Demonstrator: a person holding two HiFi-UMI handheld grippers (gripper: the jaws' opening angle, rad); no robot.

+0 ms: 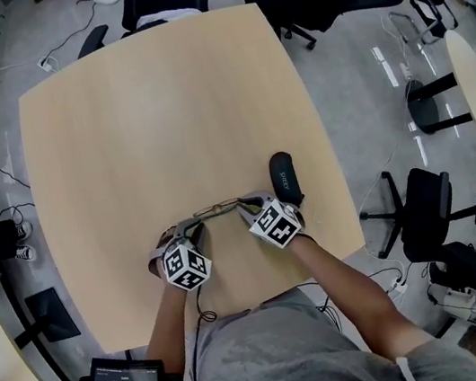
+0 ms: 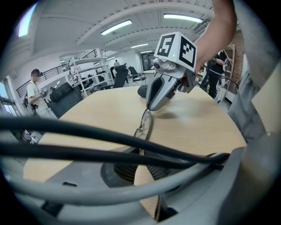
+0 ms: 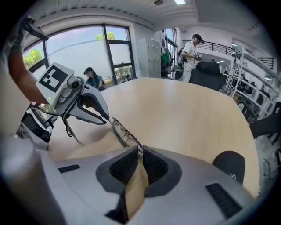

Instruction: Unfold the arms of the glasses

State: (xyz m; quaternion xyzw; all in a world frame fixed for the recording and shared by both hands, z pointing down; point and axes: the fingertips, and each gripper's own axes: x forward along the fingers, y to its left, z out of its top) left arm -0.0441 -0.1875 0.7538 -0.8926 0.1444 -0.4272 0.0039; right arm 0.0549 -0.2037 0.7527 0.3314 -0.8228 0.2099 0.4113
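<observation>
Thin-rimmed glasses [image 1: 218, 208] hang just above the wooden table [image 1: 160, 107] near its front edge, stretched between my two grippers. The left gripper [image 1: 194, 230] is shut on the glasses' left end; in the left gripper view the frame [image 2: 144, 125] runs out from between the pads toward the right gripper [image 2: 151, 104]. On the other end the right gripper [image 1: 245, 208] is shut too. In the right gripper view the glasses [image 3: 123, 132] lead from its pads [image 3: 125, 165] to the left gripper [image 3: 104, 118]. The arms' position is hidden by the jaws.
A black glasses case [image 1: 285, 178] lies just right of the right gripper, also seen as a dark case [image 3: 228, 165] in the right gripper view. Office chairs [image 1: 423, 207] stand around the table, and a small round table [image 1: 473, 84] stands at right. People stand far off.
</observation>
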